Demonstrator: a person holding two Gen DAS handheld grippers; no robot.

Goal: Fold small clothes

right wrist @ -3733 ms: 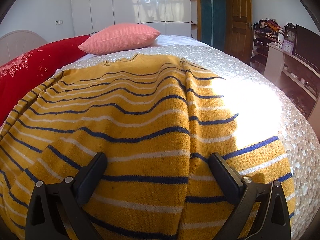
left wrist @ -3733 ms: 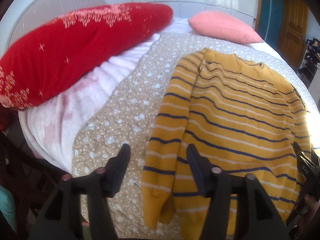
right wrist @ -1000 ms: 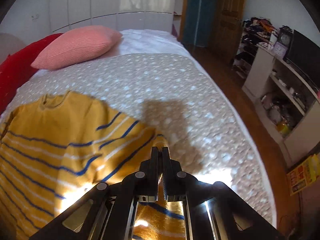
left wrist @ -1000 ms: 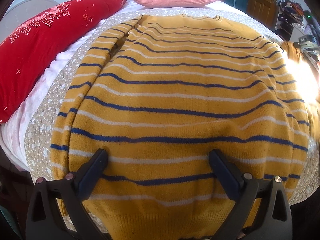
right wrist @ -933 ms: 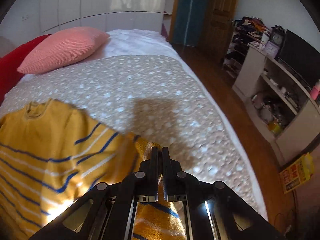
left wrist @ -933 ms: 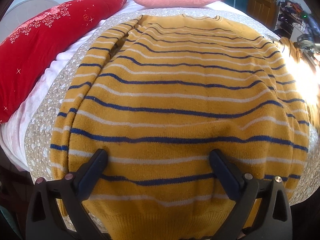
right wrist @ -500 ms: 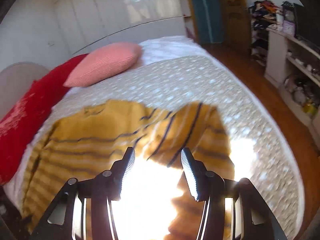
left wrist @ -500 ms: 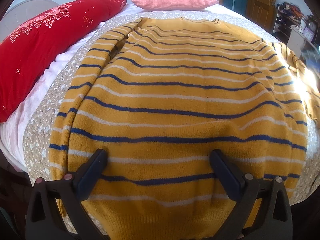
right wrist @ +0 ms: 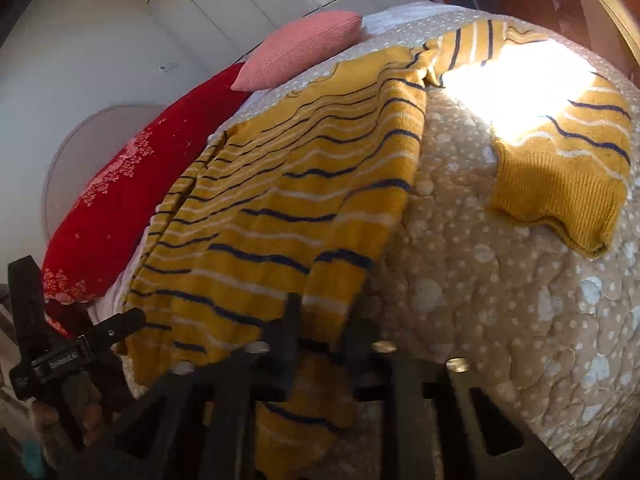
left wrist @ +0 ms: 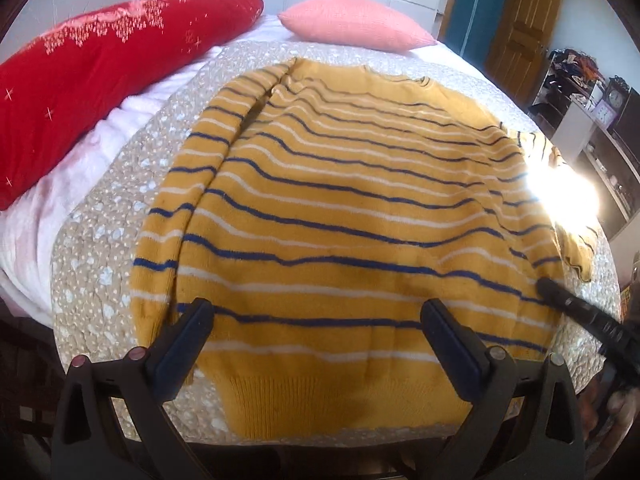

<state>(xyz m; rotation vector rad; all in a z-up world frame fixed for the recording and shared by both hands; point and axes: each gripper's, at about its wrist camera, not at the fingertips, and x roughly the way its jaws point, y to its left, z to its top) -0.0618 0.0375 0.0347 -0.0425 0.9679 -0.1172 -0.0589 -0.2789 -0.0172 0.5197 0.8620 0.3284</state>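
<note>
A mustard sweater (left wrist: 340, 216) with navy and white stripes lies flat on the bed, hem nearest me. My left gripper (left wrist: 316, 320) is open and empty, low over the hem. Its left sleeve (left wrist: 180, 208) lies along the body. In the right wrist view the sweater (right wrist: 288, 208) spreads to the left and its right sleeve (right wrist: 560, 160) lies spread out to the side on the quilt. My right gripper (right wrist: 324, 320) is open, its jaws either side of the sweater's lower right corner. The right gripper also shows in the left wrist view (left wrist: 576, 312).
A beige spotted quilt (left wrist: 112, 240) covers the bed. A long red pillow (left wrist: 80, 80) and a pink pillow (left wrist: 356, 28) lie at the head. A shelf unit with clutter (left wrist: 600, 120) and a wooden door (left wrist: 520, 28) stand to the right.
My right gripper let go of the right sleeve out to the side, opened, and dropped to the sweater's lower right corner. My left gripper pulled back a little and stayed open.
</note>
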